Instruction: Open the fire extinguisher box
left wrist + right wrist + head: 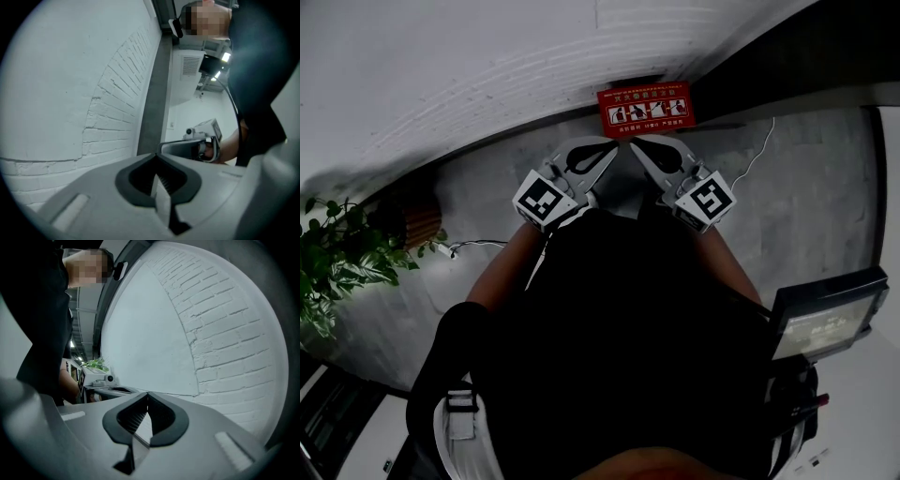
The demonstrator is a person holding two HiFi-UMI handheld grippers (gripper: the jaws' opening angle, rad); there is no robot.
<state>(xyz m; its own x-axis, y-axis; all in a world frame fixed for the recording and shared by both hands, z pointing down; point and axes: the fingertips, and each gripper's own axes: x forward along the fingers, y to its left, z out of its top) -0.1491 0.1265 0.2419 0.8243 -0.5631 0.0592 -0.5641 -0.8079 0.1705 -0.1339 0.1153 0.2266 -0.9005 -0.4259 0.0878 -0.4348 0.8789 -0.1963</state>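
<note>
The fire extinguisher box (645, 110) shows only as a red top with a white picture label, standing on the floor against the wall, just beyond both grippers. My left gripper (612, 148) and right gripper (636, 143) are held close together in front of the person's dark torso, tips nearly touching and pointing at the box. In the left gripper view the left gripper (157, 157) has its jaws together with nothing between them. The right gripper (148, 394) is also shut and empty in its own view. Neither gripper touches the box. The box's door is hidden.
A white painted brick wall (441, 75) runs behind the box, above a dark baseboard. A green plant (337, 253) stands at the left. A device with a screen (825, 319) sits at the right. A white cable (759, 150) lies on the grey floor (806, 206).
</note>
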